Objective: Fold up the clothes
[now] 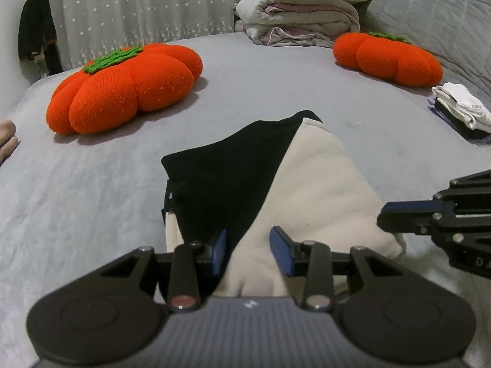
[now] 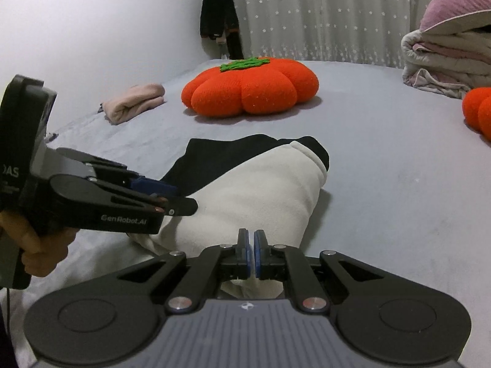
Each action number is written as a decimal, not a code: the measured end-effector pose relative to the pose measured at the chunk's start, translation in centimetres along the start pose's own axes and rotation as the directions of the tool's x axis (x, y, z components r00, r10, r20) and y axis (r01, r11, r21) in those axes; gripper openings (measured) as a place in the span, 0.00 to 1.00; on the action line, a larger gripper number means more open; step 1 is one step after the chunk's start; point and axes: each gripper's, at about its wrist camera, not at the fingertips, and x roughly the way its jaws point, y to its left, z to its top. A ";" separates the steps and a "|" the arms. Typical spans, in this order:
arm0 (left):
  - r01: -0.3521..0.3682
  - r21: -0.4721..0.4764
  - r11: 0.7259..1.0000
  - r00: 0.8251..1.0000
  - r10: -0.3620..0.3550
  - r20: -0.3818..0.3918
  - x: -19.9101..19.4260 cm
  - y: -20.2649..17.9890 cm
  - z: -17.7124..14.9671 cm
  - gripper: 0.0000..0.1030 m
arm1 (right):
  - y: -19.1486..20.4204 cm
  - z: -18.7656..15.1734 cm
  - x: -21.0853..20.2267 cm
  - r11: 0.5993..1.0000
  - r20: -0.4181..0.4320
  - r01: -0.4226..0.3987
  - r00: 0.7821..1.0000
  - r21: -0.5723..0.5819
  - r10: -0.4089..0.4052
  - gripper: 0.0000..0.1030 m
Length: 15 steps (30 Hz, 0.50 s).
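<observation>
- Left gripper: jaws narrowly parted, the 2 blue pads apart with cream cloth showing in the gap; neither pad visibly presses on it. In the right wrist view the same tool reaches in from the left edge, its tips over the near left part of the garment, gripped by a hand.
- Right gripper: jaws nearly closed, only a thin slit between the blue pads, nothing seen held between them. It sits low over the garment's near edge. In the left wrist view its black linkage comes in from the right edge, beside the cream cloth.
- Garment: 1 piece, black and cream, lying partly folded on the bed directly ahead of both grippers; black panel to the left and far side, cream panel to the right and near side, with a rolled cream hem and black edge at the far end.
- Bed sheet: pale grey-blue, lightly wrinkled, bearing everything listed.
- Orange pumpkin cushions, 2: 1 beyond the garment to the left, 1 far right, both with green knitted tops.
- Small folded pile, white over dark: at the right edge, well apart from the garment.
- Folded pink item: far left of the bed, near the wall.
- Stacked bedding with a mauve pillow on top: at the far end.
- Star-print curtain behind; dark clothing hanging at the far left.
</observation>
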 end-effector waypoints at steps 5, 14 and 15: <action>0.002 -0.001 1.000 1.000 -0.002 0.000 0.0 0.0 0.0 0.34 | -0.3 0.2 -0.6 1.000 -0.022 -0.007 1.000 0.013 0.007 0.08; 0.004 0.001 1.000 1.000 -0.004 -0.005 0.0 0.2 0.0 0.34 | 0.2 -0.9 0.6 1.000 -0.098 0.002 0.995 -0.016 -0.004 0.09; 0.005 0.001 1.000 1.000 -0.005 -0.006 0.0 0.2 0.1 0.34 | 0.4 -1.1 0.7 1.000 -0.103 0.006 0.995 -0.027 -0.008 0.09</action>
